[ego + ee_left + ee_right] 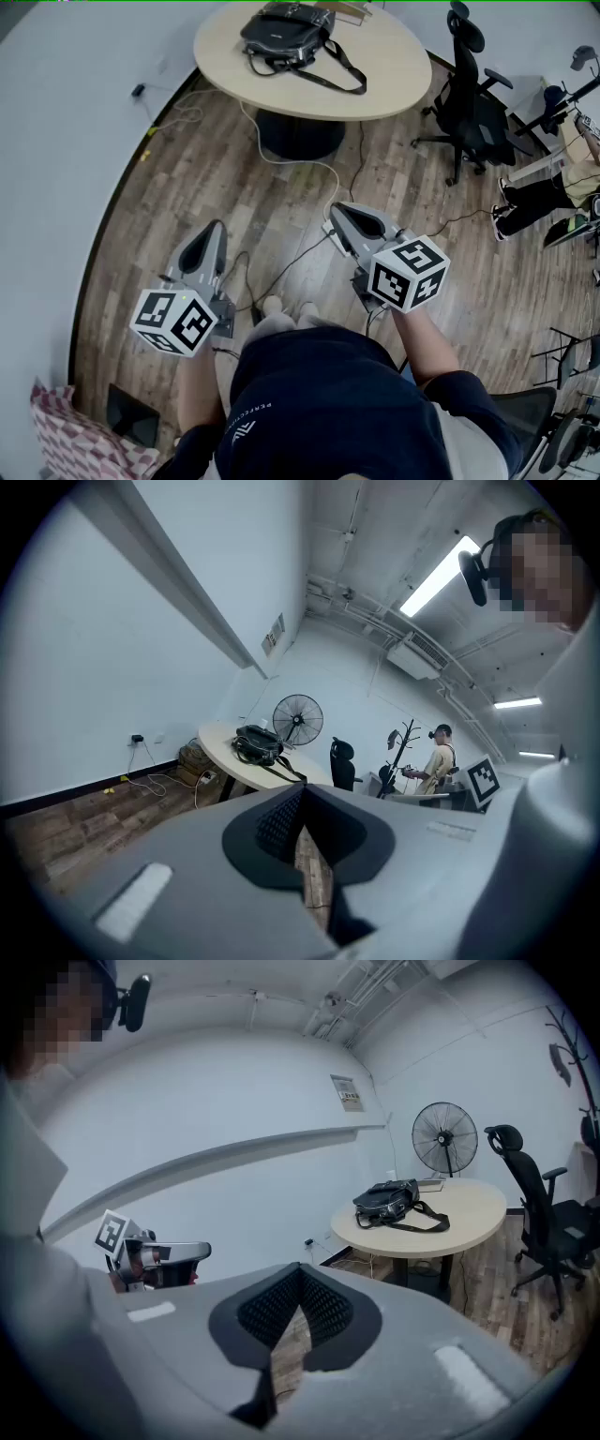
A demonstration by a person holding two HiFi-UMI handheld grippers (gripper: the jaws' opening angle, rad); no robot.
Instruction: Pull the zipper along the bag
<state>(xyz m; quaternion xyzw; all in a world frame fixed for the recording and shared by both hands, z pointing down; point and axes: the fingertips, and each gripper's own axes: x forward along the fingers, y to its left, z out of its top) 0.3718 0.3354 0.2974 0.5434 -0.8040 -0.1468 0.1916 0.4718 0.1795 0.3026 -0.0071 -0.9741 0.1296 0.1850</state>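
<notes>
Two empty tools near: left gripper point(216, 228) and right gripper point(337, 210), jaws closed; one black bag point(286, 33) on one far round table point(394, 75); one office chair point(473, 108) at right.

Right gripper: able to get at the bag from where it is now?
Probably not yet. The black bag lies on the round table, across the floor from the right gripper, which is shut and empty near the person. Only cables lie between; stepping closer should do it.
</notes>
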